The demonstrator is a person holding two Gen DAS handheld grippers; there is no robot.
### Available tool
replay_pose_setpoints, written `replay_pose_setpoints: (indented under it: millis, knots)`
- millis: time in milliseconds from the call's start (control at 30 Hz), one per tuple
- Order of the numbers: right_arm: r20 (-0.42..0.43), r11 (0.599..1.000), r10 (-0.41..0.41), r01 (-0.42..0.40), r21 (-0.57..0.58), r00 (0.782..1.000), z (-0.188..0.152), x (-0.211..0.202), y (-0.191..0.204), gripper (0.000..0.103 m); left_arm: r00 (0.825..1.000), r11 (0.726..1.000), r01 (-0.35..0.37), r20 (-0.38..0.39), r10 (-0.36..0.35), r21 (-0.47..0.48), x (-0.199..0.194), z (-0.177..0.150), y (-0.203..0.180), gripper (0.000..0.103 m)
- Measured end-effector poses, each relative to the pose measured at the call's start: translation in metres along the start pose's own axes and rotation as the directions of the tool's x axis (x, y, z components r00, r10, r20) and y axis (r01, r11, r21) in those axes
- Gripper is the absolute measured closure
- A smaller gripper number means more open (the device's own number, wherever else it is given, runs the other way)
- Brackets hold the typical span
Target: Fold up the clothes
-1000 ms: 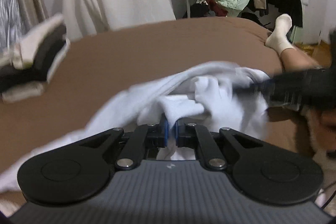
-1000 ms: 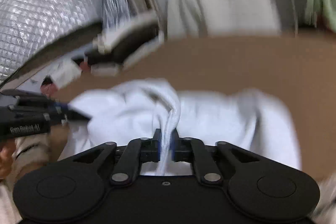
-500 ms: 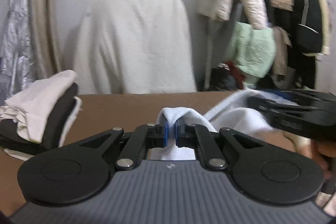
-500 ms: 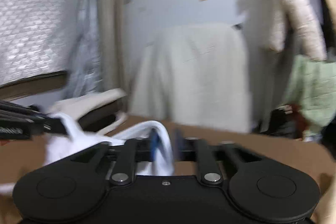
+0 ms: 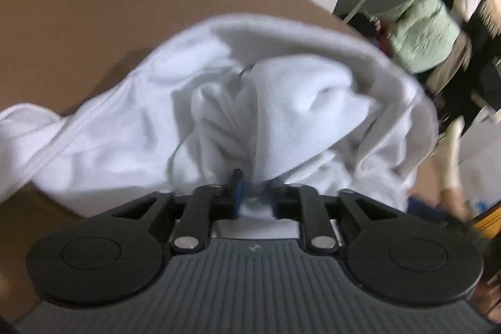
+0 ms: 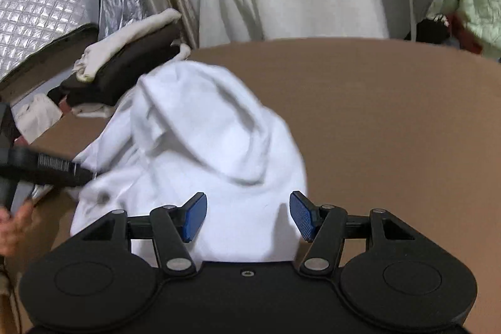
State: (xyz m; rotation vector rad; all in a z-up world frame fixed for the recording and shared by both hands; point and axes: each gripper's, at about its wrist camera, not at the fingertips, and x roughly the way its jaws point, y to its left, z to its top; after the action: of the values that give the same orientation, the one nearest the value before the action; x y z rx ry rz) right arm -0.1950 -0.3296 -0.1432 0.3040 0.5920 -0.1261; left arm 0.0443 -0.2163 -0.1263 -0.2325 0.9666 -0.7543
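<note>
Two grippers meet a crumpled white garment mid-frame on the brown surface: left gripper pinches a bunched fold, right gripper gapes empty, so one-sided pulling could skew it.
</note>
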Motion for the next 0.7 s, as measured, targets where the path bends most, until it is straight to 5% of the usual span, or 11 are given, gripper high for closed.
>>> replay_pose_setpoints:
  millis: [67,167,300,433,500,533,567,633,700]
  knots:
    - [-0.019,1.0,0.022,-0.022,0.0,1.0,-0.008,0.0,0.003,0.032,0.998,0.999,0.035,0.044,-0.034,-0.011,-0.007,0.009,-0.003,0.043]
    - [-0.047,0.999,0.055,-0.055,0.002,0.997,-0.02,-0.001,0.008,0.022,0.999,0.999,-0.009,0.045,0.007,0.044,-0.003,0.009,-0.013,0.042]
    - [-0.123,0.999,-0.015,0.011,-0.031,0.992,-0.025,0.021,0.015,0.022,0.999,0.995,-0.04,0.005,0.04,0.087,0.005,-0.001,-0.017,0.04]
    - [-0.124,0.999,-0.033,0.028,-0.046,0.992,-0.026,0.026,0.017,0.023,1.0,0.997,-0.011,-0.024,0.013,0.071,0.002,-0.009,-0.016,0.016]
    - [-0.096,0.999,-0.029,0.024,-0.048,0.995,-0.027,0.022,0.018,0.033,1.0,0.998,-0.001,-0.014,0.002,0.058,0.005,-0.009,-0.014,0.015]
    - [-0.074,0.999,-0.028,0.024,-0.045,0.997,-0.026,0.018,0.018,0.04,1.0,0.998,-0.002,-0.006,0.002,0.058,0.006,-0.01,-0.015,0.022]
    - [-0.047,0.999,-0.03,0.028,-0.038,0.998,-0.024,0.014,0.018,0.046,1.0,0.996,-0.02,-0.005,0.02,0.088,0.006,-0.01,-0.018,0.051]
    - [0.006,0.999,-0.035,0.035,-0.024,0.999,-0.021,0.005,0.017,0.052,0.999,0.989,-0.049,0.013,0.047,0.137,0.005,-0.011,-0.025,0.093]
    - [0.041,1.0,-0.029,0.03,-0.011,0.999,-0.016,-0.001,0.016,0.054,0.997,0.981,-0.074,0.046,0.066,0.178,0.0,-0.012,-0.032,0.093]
